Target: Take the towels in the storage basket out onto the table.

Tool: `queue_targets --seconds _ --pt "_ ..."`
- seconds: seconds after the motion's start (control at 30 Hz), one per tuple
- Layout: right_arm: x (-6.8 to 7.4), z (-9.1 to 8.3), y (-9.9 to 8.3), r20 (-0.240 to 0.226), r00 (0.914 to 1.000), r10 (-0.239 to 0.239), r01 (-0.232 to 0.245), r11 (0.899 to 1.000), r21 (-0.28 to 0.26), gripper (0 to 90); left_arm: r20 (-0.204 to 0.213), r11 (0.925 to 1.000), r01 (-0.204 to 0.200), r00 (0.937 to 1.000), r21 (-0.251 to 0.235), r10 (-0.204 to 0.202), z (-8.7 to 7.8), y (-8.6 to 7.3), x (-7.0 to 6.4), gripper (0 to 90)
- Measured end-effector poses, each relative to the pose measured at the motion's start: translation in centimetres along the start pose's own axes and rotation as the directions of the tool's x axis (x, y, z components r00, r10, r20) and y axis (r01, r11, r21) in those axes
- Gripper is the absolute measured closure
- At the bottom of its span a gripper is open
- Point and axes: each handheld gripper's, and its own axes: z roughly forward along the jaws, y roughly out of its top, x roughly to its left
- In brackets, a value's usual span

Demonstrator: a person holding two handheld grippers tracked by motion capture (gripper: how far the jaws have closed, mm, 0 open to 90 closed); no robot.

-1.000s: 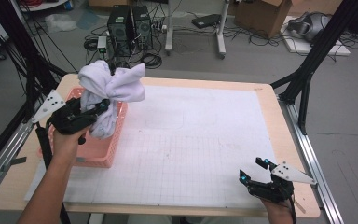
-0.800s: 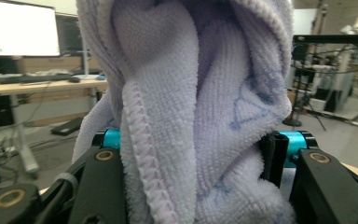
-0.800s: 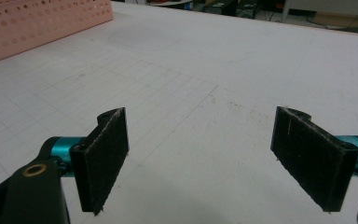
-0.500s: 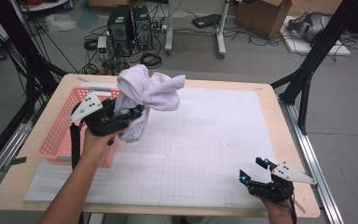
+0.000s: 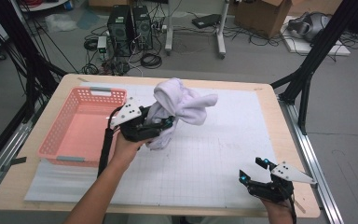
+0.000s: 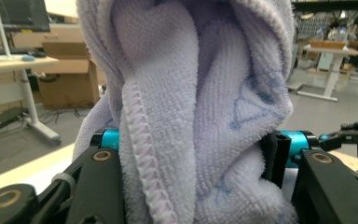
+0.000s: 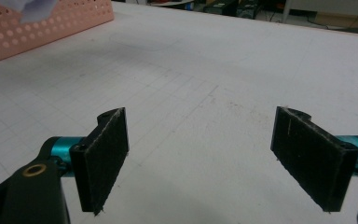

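A pale lilac towel (image 5: 177,109) is held bunched between the jaws of the left gripper (image 5: 161,125), which are closed on its folds; in the left gripper view the cloth (image 6: 200,116) is seen pressed between both black jaws and rising above them. The towel is carried in the air above the white gridded mat (image 5: 205,154), just right of the pink basket (image 5: 63,142), with one loose end draped toward the table's middle. The basket is seen near the left edge of the table, its near rim just beside the forearm (image 5: 100,186) that comes in from the bottom. The right gripper (image 5: 256,170) is held low near the front right corner of the wooden table (image 5: 37,193), well apart from the towel; its jaws are spread wide with nothing between them, and in the right gripper view (image 7: 200,154) bare mat is seen between the pads (image 7: 102,154). A broad stretch of mat lies unoccupied between the two grippers and toward the far edge. Black frame legs (image 5: 307,74) are seen at the table's corners, and cables and computer towers (image 5: 130,23) on the floor beyond.
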Motion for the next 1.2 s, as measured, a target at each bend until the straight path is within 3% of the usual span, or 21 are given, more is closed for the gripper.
queue_targets --seconds 0.1,0.4,0.43,0.47,0.5,0.53,0.57,0.6,0.63,0.73,0.77,0.8,0.83,1.0,1.1,1.2 --pt "-0.1 0.0 0.0 0.003 1.0000 0.002 -0.002 1.000 0.001 17.8 0.014 0.9995 0.024 0.9996 0.020 -0.024 1.7 -1.3 -0.7 50.0" --pt "-0.2 -0.1 0.0 0.004 1.0000 0.007 -0.007 1.000 0.001 17.8 0.039 0.9929 0.031 0.9986 0.115 -0.036 5.1 -4.1 -2.1 49.6" --pt "-0.2 -0.1 -0.1 0.004 1.0000 0.005 -0.005 1.000 0.001 17.8 0.033 0.9872 0.035 0.9986 0.155 -0.041 6.0 -4.9 -2.1 49.5" --pt "-0.2 -0.1 -0.1 0.004 1.0000 0.005 -0.005 1.000 0.001 17.8 0.033 0.9872 0.035 0.9986 0.155 -0.041 6.0 -4.9 -2.1 49.3" --pt "-0.2 -0.1 -0.1 0.002 1.0000 0.005 -0.005 1.000 0.005 17.8 0.013 0.9800 0.055 0.9982 0.191 -0.059 6.7 -5.6 -2.0 48.8" --pt "-0.2 -0.1 -0.1 0.002 1.0000 0.005 -0.005 1.000 0.005 17.8 0.013 0.9800 0.055 0.9982 0.191 -0.059 6.7 -5.6 -2.0 48.0" --pt "-0.2 -0.1 -0.1 0.000 1.0000 0.005 -0.005 1.000 0.005 17.8 -0.021 0.9733 0.081 0.9967 0.214 -0.079 7.2 -6.2 -2.0 46.1" --pt "-0.2 -0.1 -0.1 0.000 1.0000 0.005 -0.005 1.000 0.005 17.8 -0.021 0.9733 0.081 0.9967 0.214 -0.079 7.2 -6.2 -2.0 43.2" --pt "-0.3 0.0 -0.1 -0.002 1.0000 0.004 -0.004 1.000 0.008 17.8 -0.048 0.9677 0.104 0.9942 0.230 -0.096 7.4 -6.4 -2.0 38.7" --pt "-0.3 0.0 -0.2 -0.001 1.0000 0.009 -0.009 1.000 0.009 17.8 -0.080 0.9698 0.103 0.9930 0.221 -0.087 7.2 -6.3 -2.0 31.7" --pt "-0.3 0.0 -0.2 -0.001 1.0000 0.009 -0.009 1.000 0.009 17.8 -0.101 0.9772 0.108 0.9907 0.183 -0.090 6.6 -5.7 -1.7 30.9" --pt "-0.3 0.0 -0.2 -0.001 1.0000 0.009 -0.009 1.000 0.009 17.8 -0.101 0.9772 0.108 0.9907 0.183 -0.090 6.6 -5.7 -1.7 31.6" --pt "-0.3 -0.1 -0.1 0.001 0.9999 0.012 -0.012 1.000 0.009 17.8 -0.122 0.9850 0.103 0.9887 0.138 -0.087 5.7 -4.9 -1.4 32.3" --pt "-0.3 0.0 -0.1 0.001 1.0000 0.009 -0.010 1.000 0.013 17.8 -0.125 0.9868 0.101 0.9885 0.126 -0.085 4.1 -4.2 -1.0 32.1" --pt "-0.2 0.0 -0.1 0.001 1.0000 0.009 -0.009 1.000 0.013 17.8 -0.114 0.9874 0.082 0.9913 0.135 -0.067 2.1 -4.5 -1.3 32.1" --pt "-0.2 0.1 -0.1 0.001 1.0000 0.008 -0.008 1.000 0.013 17.8 -0.122 0.9854 0.068 0.9913 0.156 -0.049 1.2 -4.9 -1.4 31.5"
